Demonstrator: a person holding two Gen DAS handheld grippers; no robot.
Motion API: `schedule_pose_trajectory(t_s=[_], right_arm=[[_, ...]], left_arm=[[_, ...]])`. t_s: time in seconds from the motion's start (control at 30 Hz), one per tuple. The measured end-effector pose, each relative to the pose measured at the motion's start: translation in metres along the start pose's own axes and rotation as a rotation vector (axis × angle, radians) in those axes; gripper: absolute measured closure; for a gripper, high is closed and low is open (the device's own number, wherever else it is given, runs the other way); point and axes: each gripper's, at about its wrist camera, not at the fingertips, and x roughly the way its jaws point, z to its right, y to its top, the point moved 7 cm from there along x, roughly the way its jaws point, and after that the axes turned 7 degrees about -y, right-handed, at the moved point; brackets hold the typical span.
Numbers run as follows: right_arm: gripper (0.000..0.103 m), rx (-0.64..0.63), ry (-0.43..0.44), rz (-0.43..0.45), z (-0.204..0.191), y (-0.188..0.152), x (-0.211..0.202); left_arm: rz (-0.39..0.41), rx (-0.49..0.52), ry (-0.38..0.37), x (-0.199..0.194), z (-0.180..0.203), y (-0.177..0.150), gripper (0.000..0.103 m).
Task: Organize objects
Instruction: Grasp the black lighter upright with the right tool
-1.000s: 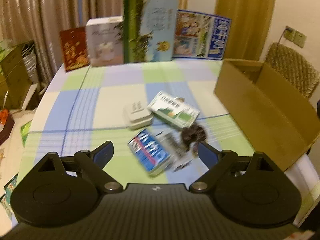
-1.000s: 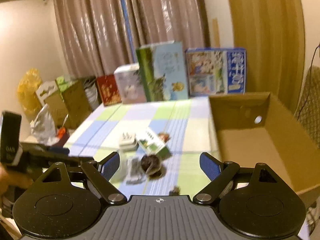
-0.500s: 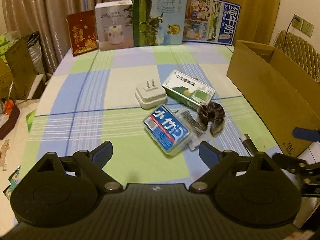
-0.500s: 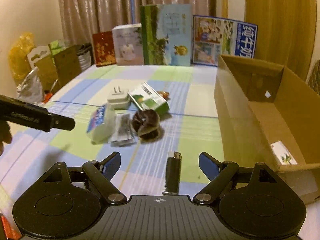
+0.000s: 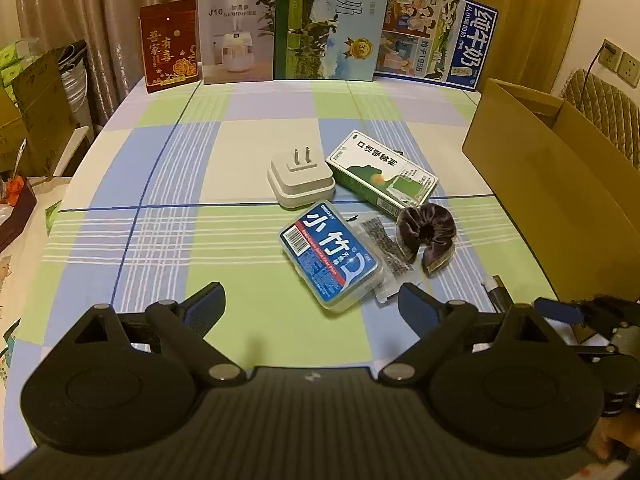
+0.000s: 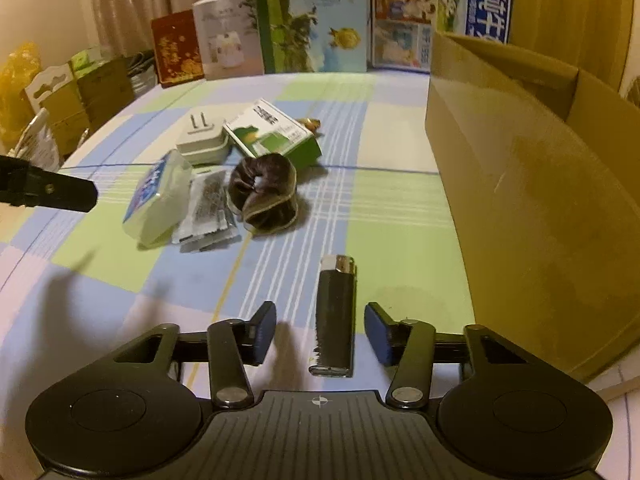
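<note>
Right gripper (image 6: 320,332): jaws closing, lighter (image 6: 335,316) between them, pads not touching. Left gripper (image 5: 312,304): jaws wide, nothing between.

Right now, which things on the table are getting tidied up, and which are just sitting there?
Being tidied: lighter between the closing right gripper, scrunchie, floss box, plug adapter, green carton, clear packet, cardboard box.

Just sitting there: big boxes standing along the table's far edge, curtains.
</note>
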Motion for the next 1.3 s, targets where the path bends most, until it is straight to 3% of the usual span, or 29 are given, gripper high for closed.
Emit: schedule_pose_trajectory(t_s=[0.13, 0.27, 0.53, 0.97, 1.3], right_arm=[[0.066, -0.004, -0.031, -0.004, -0.001, -0.001, 0.004], [0.084, -0.010, -0.048, -0.005, -0.002, 0.000, 0.004], [0.084, 0.017, -0.004, 0.005, -0.010, 0.011, 0.001], [0.084, -0.014, 0.040, 0.123, -0.017, 0.084, -0.009], [0.084, 0.021, 0.046, 0.096, -0.008, 0.084, -0.001]], left_arm=[[-0.012, 0.008, -0.003, 0.004, 0.001, -0.001, 0.011], [-0.021, 0.007, -0.001, 0.006, 0.000, -0.003, 0.011], [-0.030, 0.005, 0.001, 0.011, 0.000, -0.003, 0.011], [-0.040, -0.028, -0.009, 0.035, -0.001, 0.012, 0.011], [-0.065, -0.079, -0.021, 0.064, -0.008, 0.018, 0.012]])
